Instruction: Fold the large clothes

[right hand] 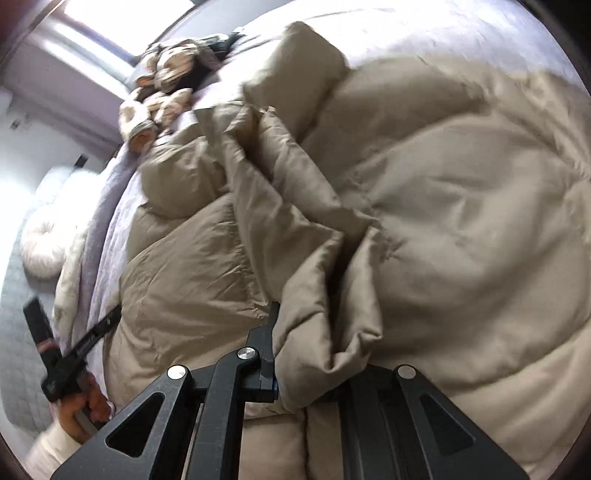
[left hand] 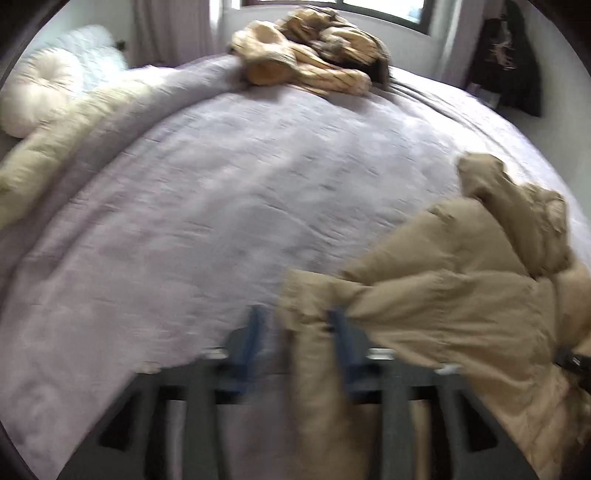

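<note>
**Ana:** On the bed [left hand: 221, 184], with its lilac quilted cover, a big beige padded coat [right hand: 424, 221] is lying in a rumpled heap. It is filling most of the right wrist view.

**Ben:** What is the right gripper [right hand: 295, 350] doing?

**Ana:** Its jaws are pressing together on a bunched fold of the coat's edge; the fabric is puckering between them, and only the left finger is showing clear of the cloth.

**Ben:** And the left gripper [left hand: 295, 332]?

**Ana:** Its blue-padded jaws are standing partly spread. A strip of the coat is hanging between them, lying against the right pad, with a gap at the left pad. The picture is blurring there, so I am reading the hold as loose, not pinching.

**Ben:** Is the person showing anywhere?

**Ana:** A hand [right hand: 79, 410] in a pale sleeve is gripping the left gripper's handle at the lower left of the right wrist view.

**Ben:** Anything else on the bed?

**Ana:** A tan striped garment [left hand: 306, 55] is lying crumpled at the far edge under the window [left hand: 369, 7], well apart from the coat. A round white cushion [left hand: 40, 92] and a cream blanket [left hand: 55, 158] are sitting along the left side.
</note>
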Tool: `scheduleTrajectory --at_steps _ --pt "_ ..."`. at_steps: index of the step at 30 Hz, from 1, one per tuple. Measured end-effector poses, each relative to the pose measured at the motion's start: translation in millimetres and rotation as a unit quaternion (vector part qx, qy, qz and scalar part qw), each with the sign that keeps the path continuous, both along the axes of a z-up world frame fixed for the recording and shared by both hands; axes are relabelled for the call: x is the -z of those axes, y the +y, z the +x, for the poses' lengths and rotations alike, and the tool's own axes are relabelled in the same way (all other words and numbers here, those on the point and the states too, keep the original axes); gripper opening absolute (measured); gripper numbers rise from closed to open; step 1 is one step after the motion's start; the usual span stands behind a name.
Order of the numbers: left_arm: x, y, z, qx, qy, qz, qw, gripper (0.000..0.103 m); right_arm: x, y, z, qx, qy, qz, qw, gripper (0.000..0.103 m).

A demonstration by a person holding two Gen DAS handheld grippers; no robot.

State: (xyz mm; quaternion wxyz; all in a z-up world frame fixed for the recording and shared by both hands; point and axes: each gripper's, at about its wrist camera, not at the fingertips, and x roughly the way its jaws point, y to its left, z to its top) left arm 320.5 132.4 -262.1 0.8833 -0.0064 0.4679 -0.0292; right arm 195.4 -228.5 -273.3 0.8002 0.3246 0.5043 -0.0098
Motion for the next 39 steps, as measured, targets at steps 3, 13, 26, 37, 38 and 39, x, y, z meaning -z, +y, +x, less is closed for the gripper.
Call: scheduleTrajectory --at_steps 3,13,26,37,38,39 --pt "-19.0 20.2 -5.5 -0.019 -0.019 0.0 0.9996 0.073 -4.7 -4.4 -12.7 0.016 0.007 0.007 1.0 0.011" --pt "-25.1 2.9 -49.4 0.073 0.018 -0.015 0.997 0.073 -82.7 -36.5 -79.7 0.041 -0.029 -0.133 0.99 0.022" --pt "24.0 -17.7 -39.4 0.018 0.049 -0.051 0.9973 0.084 -7.0 -32.9 -8.5 -0.058 -0.002 -0.154 0.986 0.01" --pt "-2.8 -15.7 -49.7 -0.002 0.045 -0.029 0.9986 0.084 -34.0 -58.8 -62.2 -0.048 0.021 -0.196 0.979 0.014" --pt "-7.3 -16.9 -53.0 0.0 0.042 -0.028 0.9987 0.084 -37.2 -62.1 -72.0 -0.043 0.02 -0.193 0.98 0.014" --pt "-15.5 -19.3 -56.7 0.004 0.038 -0.027 0.9989 0.084 -41.3 -66.2 -79.3 -0.036 0.018 -0.186 0.982 0.015"
